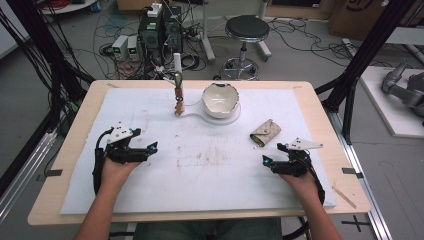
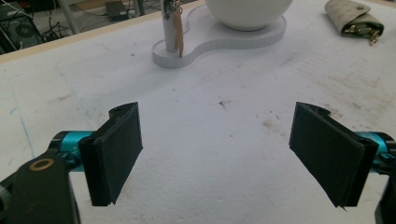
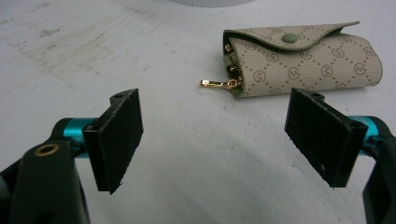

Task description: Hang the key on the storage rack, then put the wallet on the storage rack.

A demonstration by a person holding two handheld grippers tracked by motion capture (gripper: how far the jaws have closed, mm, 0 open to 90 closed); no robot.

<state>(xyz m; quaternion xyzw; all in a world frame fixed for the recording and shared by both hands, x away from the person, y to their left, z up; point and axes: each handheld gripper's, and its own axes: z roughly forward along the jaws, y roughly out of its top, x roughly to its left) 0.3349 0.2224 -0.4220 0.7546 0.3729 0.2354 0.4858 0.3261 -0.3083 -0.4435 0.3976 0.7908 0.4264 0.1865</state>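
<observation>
A beige patterned key pouch (image 1: 265,132) (image 3: 303,60) lies on the white mat, snapped closed, with a gold clasp (image 3: 219,83) poking out of its left side. My right gripper (image 1: 268,161) (image 3: 215,135) is open just short of the pouch, with nothing between its jaws. My left gripper (image 1: 150,149) (image 2: 217,135) rests open and empty on the left of the mat. At the back a white bowl (image 1: 220,99) (image 2: 247,11) sits on a white stand base (image 1: 196,115) (image 2: 224,39). The base's upright post (image 1: 177,67) (image 2: 168,28) carries a tan hanging tag (image 1: 179,102) (image 2: 178,32).
A white mat (image 1: 200,175) covers most of the wooden table (image 1: 75,150), with faint brown stains at its middle. A stool (image 1: 247,27), cables and electronics stand on the floor behind the table. Black frame posts rise at both sides.
</observation>
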